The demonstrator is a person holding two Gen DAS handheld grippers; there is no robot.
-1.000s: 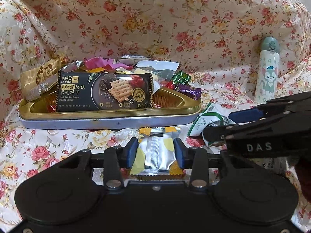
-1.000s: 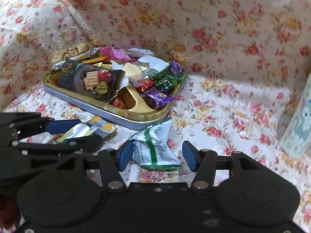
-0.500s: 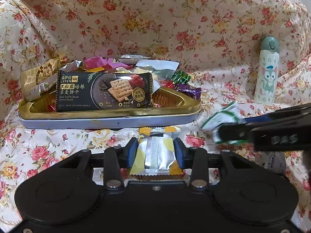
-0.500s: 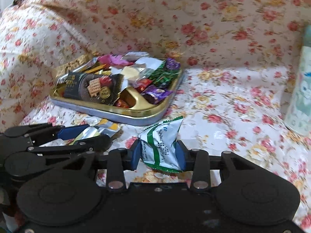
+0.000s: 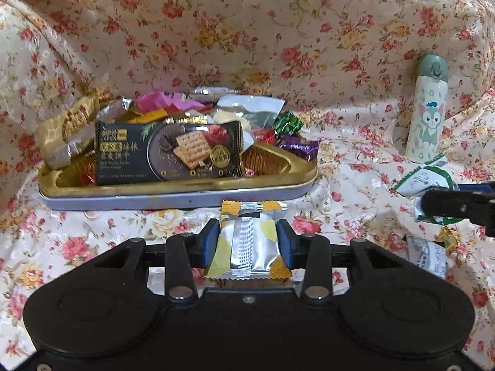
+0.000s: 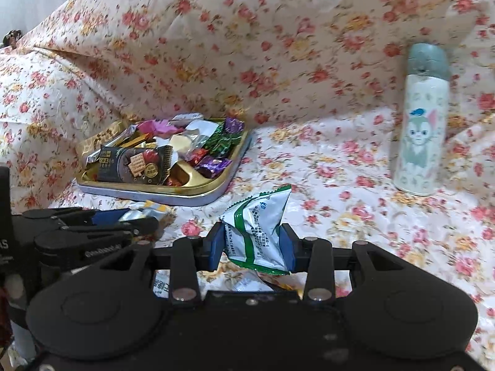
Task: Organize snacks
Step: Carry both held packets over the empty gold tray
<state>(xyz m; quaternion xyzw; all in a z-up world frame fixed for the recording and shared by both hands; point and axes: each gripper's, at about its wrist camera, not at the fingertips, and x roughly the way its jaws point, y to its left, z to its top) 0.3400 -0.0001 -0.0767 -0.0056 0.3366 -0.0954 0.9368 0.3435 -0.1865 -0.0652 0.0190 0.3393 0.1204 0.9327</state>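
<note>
Left gripper (image 5: 247,244): closed on the silver-and-yellow packet (image 5: 249,247), held just in front of the gold tray (image 5: 173,185), unchanged from a second ago. Right gripper (image 6: 252,245): a second ago spread wide around the green-and-white packet (image 6: 258,232), now pinched on it and raised off the floral cloth (image 6: 340,160) (blurred in the left view), so both snacks look ready for the tray. Also present: cracker pack (image 5: 168,151) in the tray; cartoon bottle (image 6: 422,123), standing well apart.
</note>
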